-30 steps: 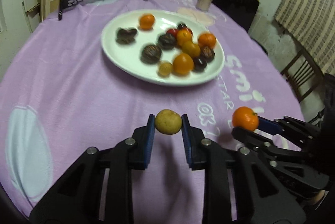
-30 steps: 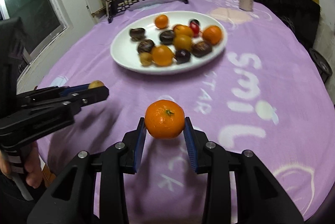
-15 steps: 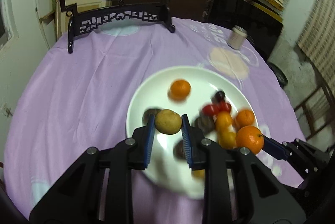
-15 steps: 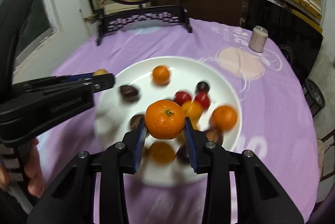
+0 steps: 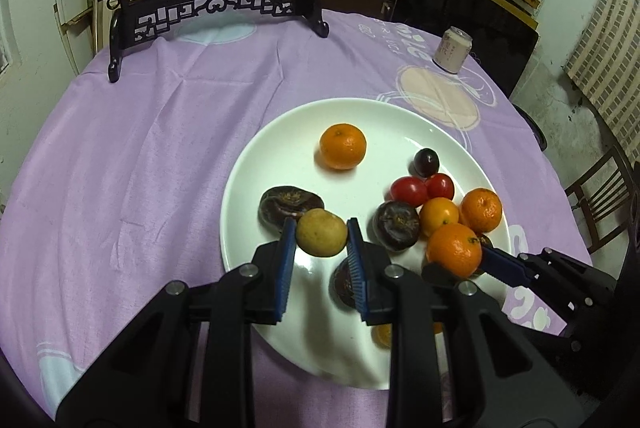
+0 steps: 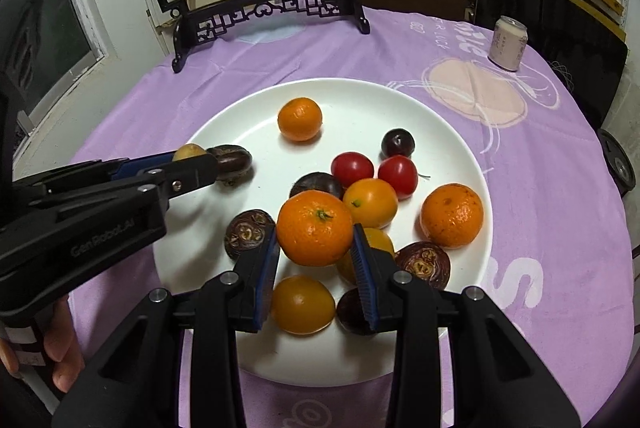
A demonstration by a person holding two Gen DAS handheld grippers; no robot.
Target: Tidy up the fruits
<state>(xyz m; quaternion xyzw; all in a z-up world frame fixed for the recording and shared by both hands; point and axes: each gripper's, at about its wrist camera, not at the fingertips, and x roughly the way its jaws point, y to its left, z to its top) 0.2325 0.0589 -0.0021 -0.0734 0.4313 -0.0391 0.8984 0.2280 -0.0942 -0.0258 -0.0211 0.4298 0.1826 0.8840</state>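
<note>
Lilac cloth [image 5: 132, 164] printed with pale shapes and white lettering, too warped to read, covers the round table. On it sits a white plate [image 6: 224, 132] of fruit, a can [image 6: 508, 44] behind it. Above the plate's near-left part the left gripper [image 5: 321, 232] clamps a roundish yellow-brown fruit [image 5: 321, 238], no clear long axis. To its right the right gripper [image 6: 315, 240] pinches a mandarin [image 6: 315, 233], green stem end facing up towards the camera. White "Gen Robot.AI" runs along the left tool's black side in the right wrist view.
</note>
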